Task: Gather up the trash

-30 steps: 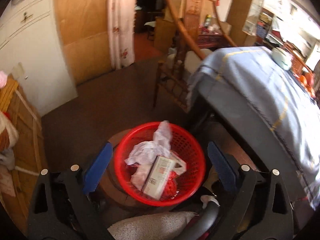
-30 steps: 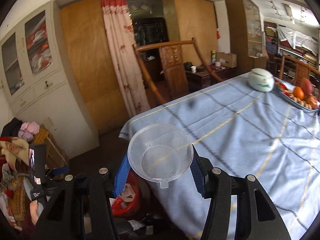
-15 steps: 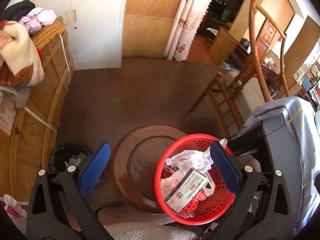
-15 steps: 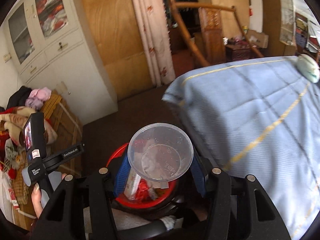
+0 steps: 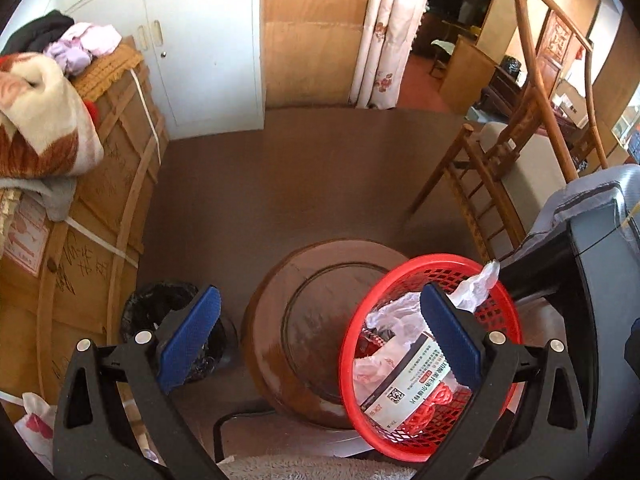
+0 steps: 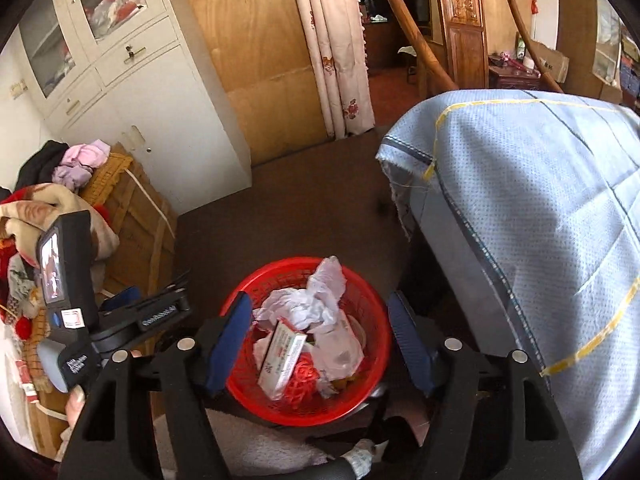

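Right gripper [image 6: 320, 340] is held wide over the red basket [image 6: 362, 400], nothing gripped. Crumpled plastic [image 6: 316, 300] and a printed carton [image 6: 282, 360] are seen inside it. Left gripper [image 5: 320, 344] is spread wide, empty; the basket [image 5: 500, 280] sits at its 4 o'clock, on a round wooden stool [image 5: 320, 280].

Left gripper [image 5: 320, 336], right gripper [image 6: 322, 340]: black frames, silver screws, ribbed blue pads on jaws.
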